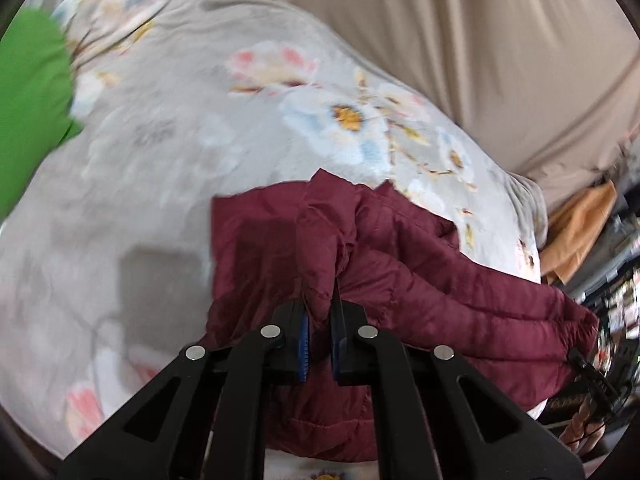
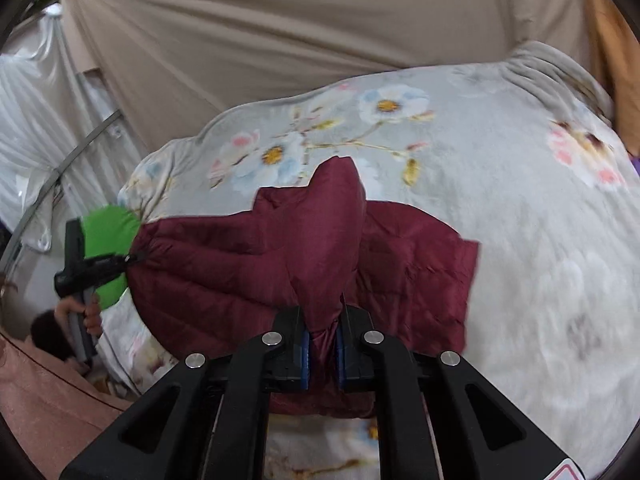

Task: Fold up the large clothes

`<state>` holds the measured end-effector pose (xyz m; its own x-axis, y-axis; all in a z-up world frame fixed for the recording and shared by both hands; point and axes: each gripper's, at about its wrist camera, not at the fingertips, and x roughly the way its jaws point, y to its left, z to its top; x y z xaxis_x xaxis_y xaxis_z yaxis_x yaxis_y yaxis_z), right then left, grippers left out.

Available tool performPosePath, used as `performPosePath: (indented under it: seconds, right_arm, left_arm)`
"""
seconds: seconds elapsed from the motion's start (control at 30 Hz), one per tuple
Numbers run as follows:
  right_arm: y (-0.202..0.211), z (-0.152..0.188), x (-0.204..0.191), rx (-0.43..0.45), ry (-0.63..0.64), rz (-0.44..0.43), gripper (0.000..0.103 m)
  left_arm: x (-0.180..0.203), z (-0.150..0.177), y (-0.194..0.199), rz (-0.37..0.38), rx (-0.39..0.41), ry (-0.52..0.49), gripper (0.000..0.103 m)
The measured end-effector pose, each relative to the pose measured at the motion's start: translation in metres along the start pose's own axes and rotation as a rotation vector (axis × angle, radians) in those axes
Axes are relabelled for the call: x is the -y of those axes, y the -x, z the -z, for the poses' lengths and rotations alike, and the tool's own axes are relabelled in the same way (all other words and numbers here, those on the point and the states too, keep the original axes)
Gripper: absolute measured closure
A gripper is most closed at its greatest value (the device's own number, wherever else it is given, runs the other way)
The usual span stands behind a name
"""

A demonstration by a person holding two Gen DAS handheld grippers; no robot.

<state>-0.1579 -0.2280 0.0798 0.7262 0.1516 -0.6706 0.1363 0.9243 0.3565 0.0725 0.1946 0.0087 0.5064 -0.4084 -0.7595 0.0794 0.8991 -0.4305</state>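
Left wrist view: the left gripper (image 1: 320,312) pinches a fold of the maroon puffer jacket (image 1: 400,280), bunched at six o'clock on the floral blanket (image 1: 200,120). At the right wrist, the right gripper (image 2: 323,320) is clamped on another fold.

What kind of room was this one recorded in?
Probably a bedroom or similar home room: the maroon puffer jacket lies on a floral fleece blanket spread like bedding, with beige draped cloth behind.

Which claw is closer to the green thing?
Left. The left claw grips the jacket right beside the green thing; the right claw pinches the jacket farther away.
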Motion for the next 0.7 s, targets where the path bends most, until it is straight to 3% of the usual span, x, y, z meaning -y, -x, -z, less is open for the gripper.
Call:
performPosePath:
  seconds: [0.1,0.17,0.33,0.43,0.53,0.57,0.7]
  right_arm:
    - [-0.001,-0.019,0.025,0.107,-0.123,0.034,0.095]
    - [-0.03,-0.036,0.05,0.139,-0.208,0.064,0.095]
    - [-0.133,-0.041,0.108,0.0,-0.38,0.187,0.095]
    - [-0.17,-0.028,0.127,-0.063,-0.435,0.183,0.089]
    - [-0.162,-0.029,0.133,-0.046,-0.487,0.191,0.08]
    - [-0.149,-0.031,0.133,-0.021,-0.503,0.21,0.076]
    - [-0.077,-0.033,0.109,0.156,-0.458,0.334,0.072]
  left_arm:
    - [0.002,-0.025,-0.029,-0.056,0.021,0.004,0.097]
    - [0.004,-0.039,-0.051,-0.069,0.021,0.024,0.097]
    - [0.006,-0.05,-0.132,-0.241,-0.047,-0.003,0.096]
    - [-0.003,-0.042,-0.151,-0.3,-0.038,-0.001,0.089]
    - [-0.003,-0.04,-0.141,-0.318,-0.014,-0.004,0.079]
    - [-0.002,-0.04,-0.132,-0.334,-0.001,-0.006,0.07]
    - [0.015,-0.037,-0.067,-0.359,0.12,-0.052,0.059]
